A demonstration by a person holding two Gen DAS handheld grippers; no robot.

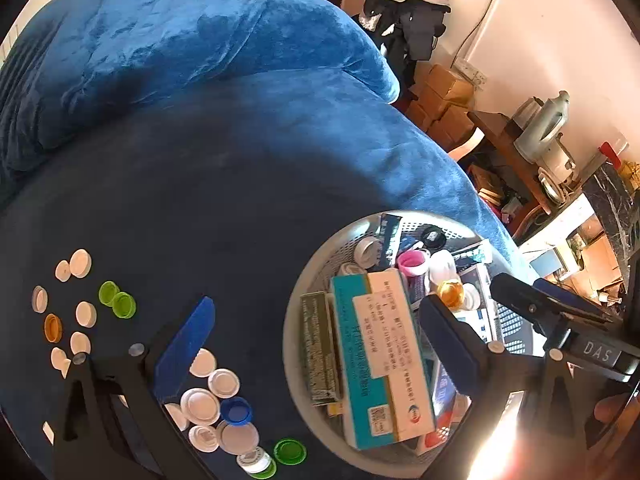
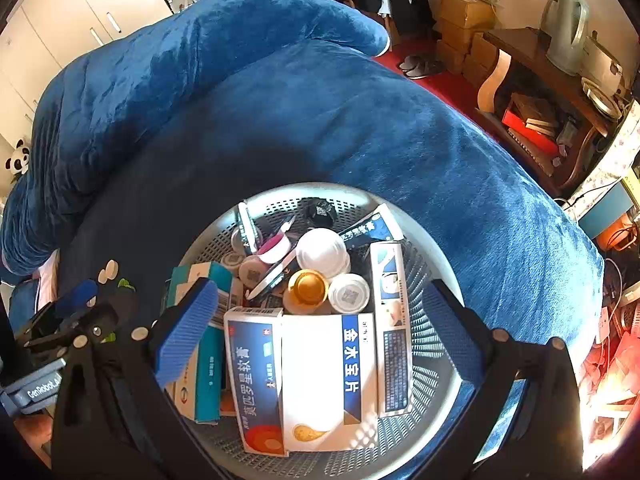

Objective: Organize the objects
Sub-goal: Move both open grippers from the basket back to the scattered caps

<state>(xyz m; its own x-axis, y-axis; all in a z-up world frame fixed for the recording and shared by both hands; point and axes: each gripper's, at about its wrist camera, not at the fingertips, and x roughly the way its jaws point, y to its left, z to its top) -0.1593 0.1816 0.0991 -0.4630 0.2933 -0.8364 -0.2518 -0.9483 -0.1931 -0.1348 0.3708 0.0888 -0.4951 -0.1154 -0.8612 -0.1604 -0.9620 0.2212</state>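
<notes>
A grey perforated basket (image 1: pixel 316 276) (image 2: pixel 432 240) sits on a blue blanket and holds medicine boxes and bottle caps. A teal and white box (image 1: pixel 380 360) lies on top in the left wrist view. A white and blue box (image 2: pixel 320 380) lies in the middle in the right wrist view, behind it a gold cap (image 2: pixel 307 286) and white caps (image 2: pixel 322 252). Several loose caps, white (image 1: pixel 200 404), green (image 1: pixel 118 300), blue (image 1: pixel 236 410) and orange (image 1: pixel 53 328), lie on the blanket left of the basket. My left gripper (image 1: pixel 316 340) is open and empty, straddling the basket's left edge. My right gripper (image 2: pixel 324 320) is open and empty above the basket.
The blue blanket (image 1: pixel 240 140) covers a bed with a rolled quilt behind. Cardboard boxes (image 1: pixel 440 100), a dark wooden shelf (image 2: pixel 540 92) with a kettle (image 2: pixel 568 20) stand at the right. The right gripper shows in the left wrist view (image 1: pixel 560 312).
</notes>
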